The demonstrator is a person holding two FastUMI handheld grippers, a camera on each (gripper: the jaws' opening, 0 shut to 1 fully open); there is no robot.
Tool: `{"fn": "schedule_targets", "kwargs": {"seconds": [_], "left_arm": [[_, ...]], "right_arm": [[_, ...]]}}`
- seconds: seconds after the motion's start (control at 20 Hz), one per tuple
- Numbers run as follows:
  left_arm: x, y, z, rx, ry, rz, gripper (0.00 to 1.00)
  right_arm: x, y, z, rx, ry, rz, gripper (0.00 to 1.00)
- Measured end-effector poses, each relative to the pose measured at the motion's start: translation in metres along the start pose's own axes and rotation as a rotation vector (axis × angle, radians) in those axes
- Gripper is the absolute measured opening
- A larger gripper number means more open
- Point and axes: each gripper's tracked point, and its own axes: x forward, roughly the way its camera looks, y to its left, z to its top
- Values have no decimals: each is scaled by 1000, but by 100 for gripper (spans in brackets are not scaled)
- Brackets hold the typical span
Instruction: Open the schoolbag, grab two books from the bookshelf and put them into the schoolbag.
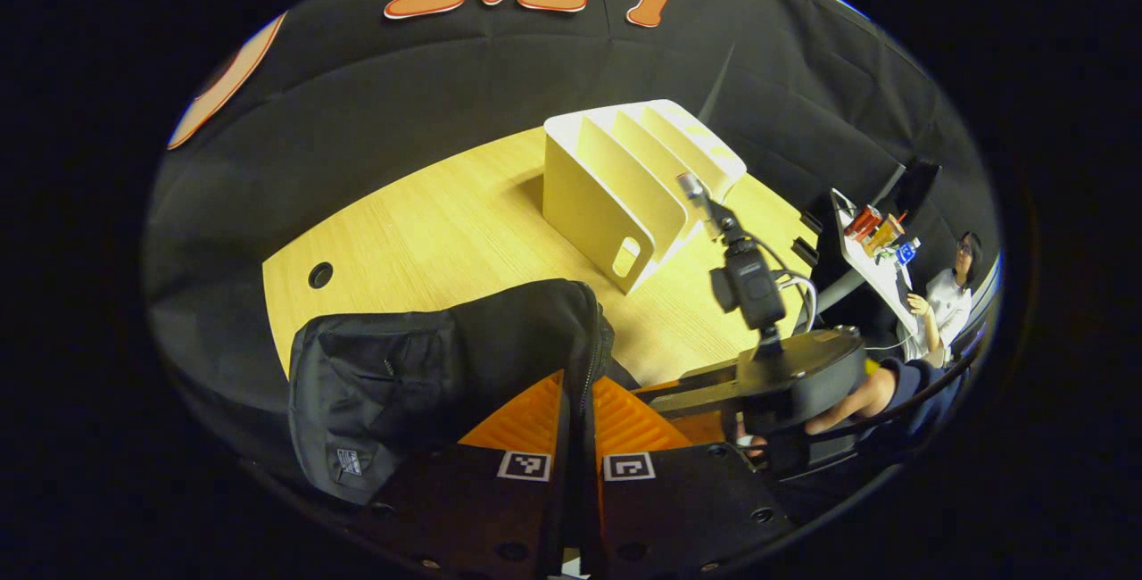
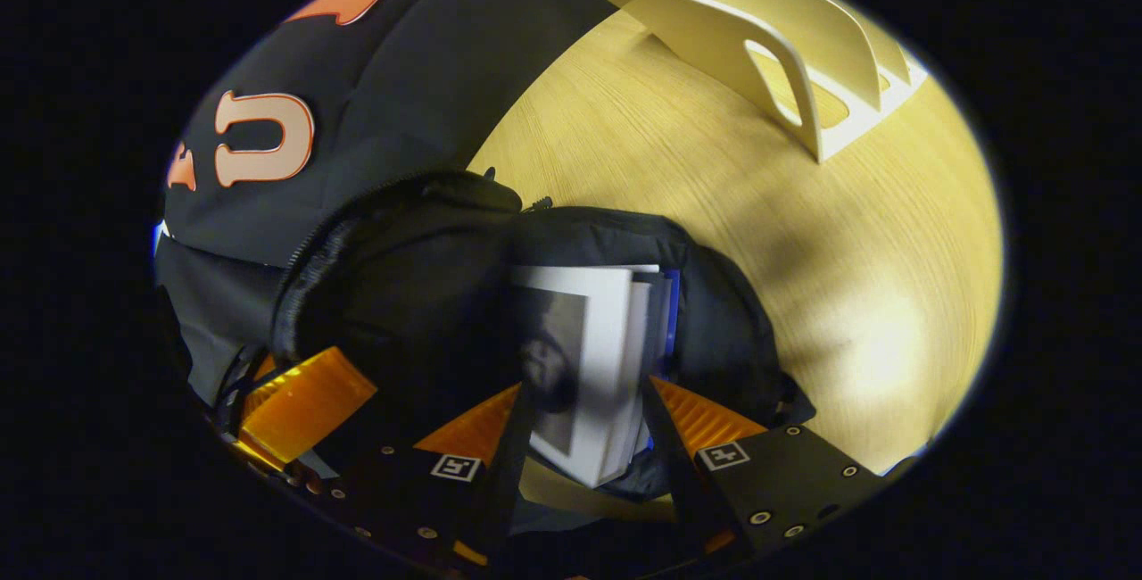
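The black schoolbag (image 1: 428, 366) stands on the wooden table (image 1: 428, 223). My left gripper (image 1: 580, 419) is shut on the zipper edge of its mouth, holding it up. In the right gripper view the schoolbag (image 2: 410, 294) gapes open with a white book (image 2: 607, 330) and a blue book (image 2: 671, 312) upright inside. My right gripper (image 2: 584, 419) straddles that stack, and its fingers (image 2: 665, 419) press its two sides. The white bookshelf (image 1: 607, 205) stands behind the bag, with bare slots.
The right gripper's housing (image 1: 785, 370) and the hand (image 1: 856, 397) holding it are just right of the bag. A cable hole (image 1: 320, 275) marks the table's left part. Far right, a person (image 1: 950, 294) sits by a cluttered white desk (image 1: 879, 241).
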Motion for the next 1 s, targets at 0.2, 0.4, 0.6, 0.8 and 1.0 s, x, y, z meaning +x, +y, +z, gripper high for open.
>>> {"fn": "schedule_targets", "kwargs": {"seconds": [0.2, 0.4, 0.6, 0.8, 1.0], "left_arm": [[10, -11, -3, -16, 4, 44, 10], [26, -31, -11, -83, 21, 82, 24], [38, -63, -9, -164, 14, 86, 53], [45, -91, 10, -183, -19, 127, 83], [50, -113, 42, -193, -96, 214, 95]], "right_arm": [[-40, -20, 23, -66, -55, -21, 73], [-94, -51, 55, -133, -122, -62, 74], [-133, -81, 87, -177, -170, -99, 76], [-169, -93, 103, -221, -205, -115, 92], [-206, -105, 134, -328, -302, -166, 97]]}}
